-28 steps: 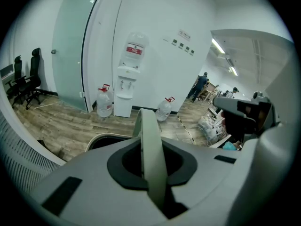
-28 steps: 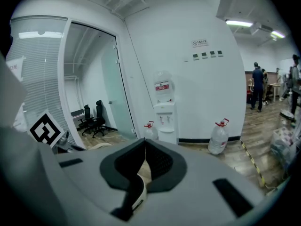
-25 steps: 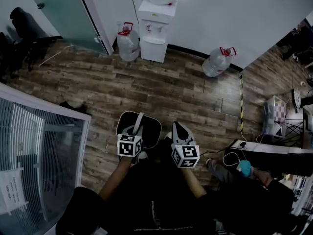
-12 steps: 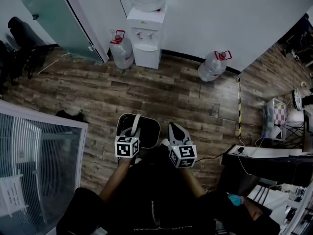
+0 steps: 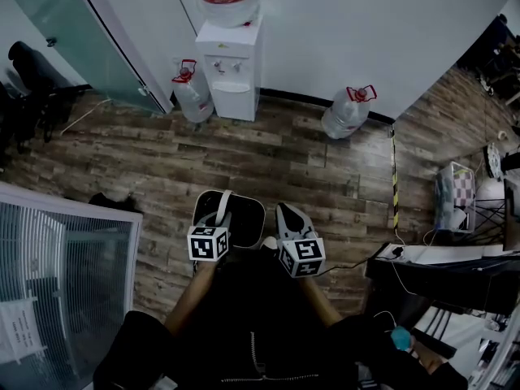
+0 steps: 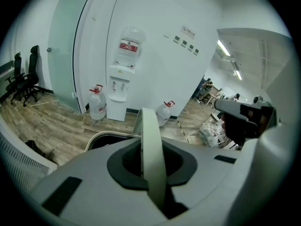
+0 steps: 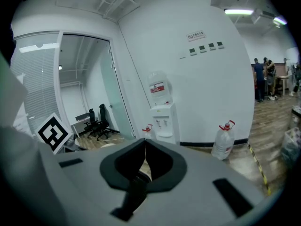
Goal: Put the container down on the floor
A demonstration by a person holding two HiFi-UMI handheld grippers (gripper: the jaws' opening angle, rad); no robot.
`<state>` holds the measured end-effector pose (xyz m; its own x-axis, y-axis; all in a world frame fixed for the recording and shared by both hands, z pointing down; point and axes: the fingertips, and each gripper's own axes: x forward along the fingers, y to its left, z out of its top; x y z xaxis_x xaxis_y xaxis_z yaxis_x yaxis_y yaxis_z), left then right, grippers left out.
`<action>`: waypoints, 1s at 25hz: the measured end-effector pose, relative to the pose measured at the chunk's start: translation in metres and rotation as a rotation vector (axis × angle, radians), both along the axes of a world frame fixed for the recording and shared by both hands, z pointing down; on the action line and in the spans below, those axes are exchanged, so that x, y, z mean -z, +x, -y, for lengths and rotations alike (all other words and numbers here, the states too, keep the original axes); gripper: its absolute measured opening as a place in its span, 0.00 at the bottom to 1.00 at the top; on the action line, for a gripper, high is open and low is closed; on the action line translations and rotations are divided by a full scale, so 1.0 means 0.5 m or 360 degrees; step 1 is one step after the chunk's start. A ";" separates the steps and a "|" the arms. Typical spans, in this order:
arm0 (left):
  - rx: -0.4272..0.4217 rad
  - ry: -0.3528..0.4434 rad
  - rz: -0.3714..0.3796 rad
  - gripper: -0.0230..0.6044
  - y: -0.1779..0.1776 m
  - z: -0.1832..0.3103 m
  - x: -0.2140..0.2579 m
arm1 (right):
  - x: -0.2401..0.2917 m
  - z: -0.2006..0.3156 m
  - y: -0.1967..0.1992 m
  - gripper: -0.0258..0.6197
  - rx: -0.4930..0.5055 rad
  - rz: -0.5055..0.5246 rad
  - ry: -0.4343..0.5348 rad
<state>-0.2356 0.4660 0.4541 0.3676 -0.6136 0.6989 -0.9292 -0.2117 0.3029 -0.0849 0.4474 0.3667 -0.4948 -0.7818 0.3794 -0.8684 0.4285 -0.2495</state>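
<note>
- Gripping the pale handle [image 6: 151, 159] of the container [image 5: 246, 214], the left gripper [image 5: 219, 223] has its jaws closed on the upright strap.
- The container, dark inside with a pale rim, is just ahead of the person, over the wooden floor [image 5: 325, 169]; I cannot tell whether it touches the floor.
- The right gripper [image 5: 289, 218] is just beside the container, its jaws pressed together and holding nothing.

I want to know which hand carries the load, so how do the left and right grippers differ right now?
The left gripper is shut on the pale handle of the container; the right gripper is shut on nothing. In the head view the left gripper sits over the container, the right gripper beside it. Both point towards the white wall.
</note>
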 end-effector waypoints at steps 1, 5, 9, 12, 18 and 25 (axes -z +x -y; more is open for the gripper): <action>-0.0001 0.0002 0.0001 0.10 0.005 0.004 -0.001 | 0.001 0.003 0.004 0.06 0.0004 0.0000 0.0005; 0.0006 0.0005 0.0007 0.10 0.018 0.016 -0.001 | 0.001 0.014 0.017 0.06 0.0019 -0.0001 0.0006; 0.0011 0.0013 0.0005 0.10 0.028 0.037 0.005 | 0.004 0.033 0.028 0.06 0.0027 -0.0004 0.0016; 0.0013 0.0015 0.0008 0.10 0.035 0.045 0.008 | 0.011 0.042 0.031 0.06 0.0047 0.0027 0.0030; 0.0047 0.0018 0.0015 0.10 0.041 0.054 0.007 | 0.005 0.048 0.041 0.06 0.0081 0.0039 0.0033; 0.0078 0.0008 0.0013 0.10 0.038 0.064 0.021 | -0.018 0.051 0.044 0.06 0.0074 0.0076 -0.0026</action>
<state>-0.2166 0.4339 0.4437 0.3316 -0.6342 0.6985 -0.9408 -0.1675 0.2946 -0.0626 0.4221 0.3756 -0.5482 -0.7513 0.3673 -0.8346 0.4637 -0.2973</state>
